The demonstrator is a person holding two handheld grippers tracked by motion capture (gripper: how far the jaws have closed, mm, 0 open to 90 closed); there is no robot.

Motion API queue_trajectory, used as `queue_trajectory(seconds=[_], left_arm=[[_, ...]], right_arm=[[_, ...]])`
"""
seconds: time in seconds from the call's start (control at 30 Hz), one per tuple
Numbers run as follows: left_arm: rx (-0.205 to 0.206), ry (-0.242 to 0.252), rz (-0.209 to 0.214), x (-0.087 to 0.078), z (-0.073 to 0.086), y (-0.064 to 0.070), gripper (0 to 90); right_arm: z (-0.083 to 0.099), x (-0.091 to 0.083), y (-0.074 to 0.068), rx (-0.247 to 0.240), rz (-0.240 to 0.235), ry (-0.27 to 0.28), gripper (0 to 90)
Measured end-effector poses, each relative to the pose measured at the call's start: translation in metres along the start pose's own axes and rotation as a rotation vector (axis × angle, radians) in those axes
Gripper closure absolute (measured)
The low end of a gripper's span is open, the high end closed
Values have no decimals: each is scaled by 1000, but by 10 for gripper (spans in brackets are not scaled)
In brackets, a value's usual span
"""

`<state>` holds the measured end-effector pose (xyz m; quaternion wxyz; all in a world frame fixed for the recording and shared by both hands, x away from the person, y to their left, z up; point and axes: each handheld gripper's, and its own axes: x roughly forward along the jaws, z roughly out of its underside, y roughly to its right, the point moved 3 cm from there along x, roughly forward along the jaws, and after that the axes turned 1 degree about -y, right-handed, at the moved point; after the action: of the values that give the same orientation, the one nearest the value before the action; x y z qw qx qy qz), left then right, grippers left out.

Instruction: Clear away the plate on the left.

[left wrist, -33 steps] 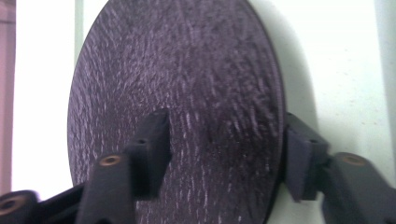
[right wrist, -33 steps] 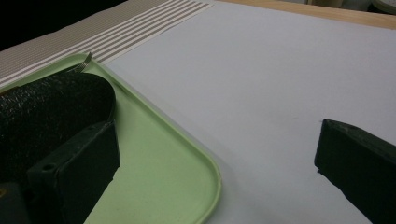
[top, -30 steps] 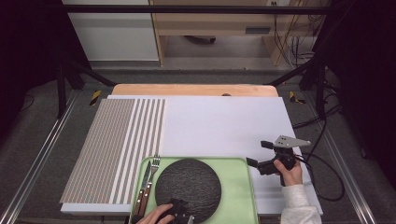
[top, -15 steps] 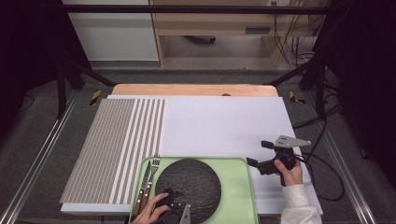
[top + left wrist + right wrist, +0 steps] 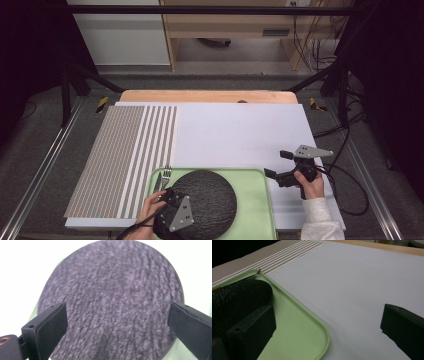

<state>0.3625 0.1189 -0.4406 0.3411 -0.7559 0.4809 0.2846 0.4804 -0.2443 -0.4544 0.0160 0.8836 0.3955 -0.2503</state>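
High view shows a round, dark, rough-textured plate lying on a pale green plastic tray at the near edge of the white-covered surface. The left tongs hover over the plate's near-left part, jaws spread wide. The right tongs hang above the white cover just right of the tray, also wide, holding nothing. A metal fork lies at the tray's left edge.

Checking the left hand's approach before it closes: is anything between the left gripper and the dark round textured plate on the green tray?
Nothing visible. The left gripper is open directly over the dark round textured plate; the fork lies off to the side.
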Motion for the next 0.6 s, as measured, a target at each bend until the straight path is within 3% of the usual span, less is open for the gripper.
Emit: queue_trajectory(seconds=[0.43, 0.6], left_arm=[[-265, 124, -48, -20, 32, -58, 27], [-330, 161, -84, -26, 50, -79, 27]], right_arm=[[0, 0, 0, -1, 2, -2, 6], [0, 0, 0, -1, 2, -5, 6]])
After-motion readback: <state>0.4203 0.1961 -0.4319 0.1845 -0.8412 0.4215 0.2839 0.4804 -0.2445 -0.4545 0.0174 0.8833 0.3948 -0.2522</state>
